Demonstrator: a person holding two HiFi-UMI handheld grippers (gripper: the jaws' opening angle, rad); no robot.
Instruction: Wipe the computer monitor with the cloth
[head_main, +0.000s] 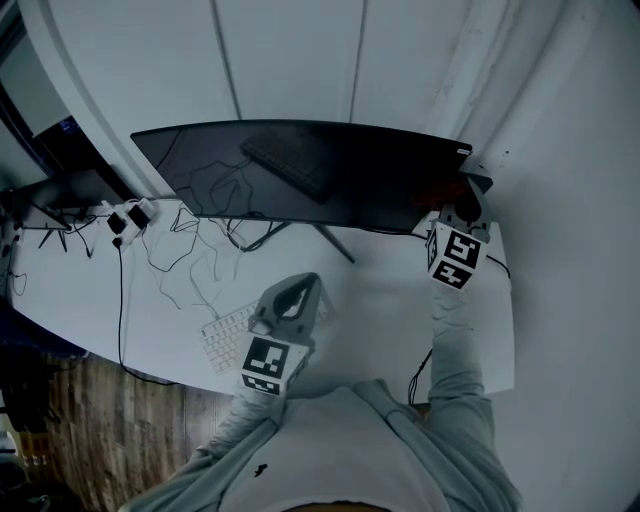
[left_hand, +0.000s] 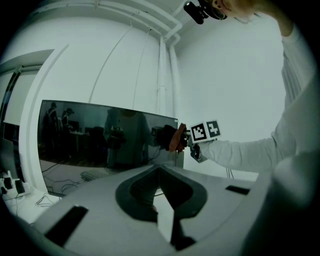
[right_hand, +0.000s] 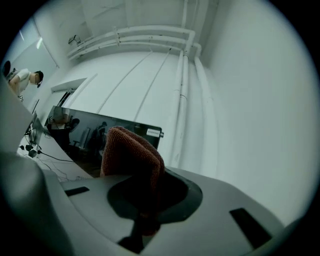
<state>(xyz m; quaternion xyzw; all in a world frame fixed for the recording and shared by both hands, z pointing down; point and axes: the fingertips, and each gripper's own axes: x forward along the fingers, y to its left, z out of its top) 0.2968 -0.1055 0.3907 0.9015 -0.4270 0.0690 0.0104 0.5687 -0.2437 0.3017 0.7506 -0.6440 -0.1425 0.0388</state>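
The wide curved monitor (head_main: 300, 170) stands dark at the back of the white desk (head_main: 390, 300). My right gripper (head_main: 462, 200) is at the monitor's right end, shut on a folded rust-brown cloth (right_hand: 131, 155) that sticks up from its jaws. In the left gripper view the cloth (left_hand: 177, 137) lies against the right edge of the monitor (left_hand: 100, 135). My left gripper (head_main: 293, 295) hovers low over the desk in front of the screen, jaws together and holding nothing.
A white keyboard (head_main: 225, 340) lies under the left gripper. Loose black cables (head_main: 185, 260) and white plugs (head_main: 130, 218) lie at the left. A second dark screen (head_main: 60, 190) stands far left. A person (right_hand: 22, 77) stands in the background.
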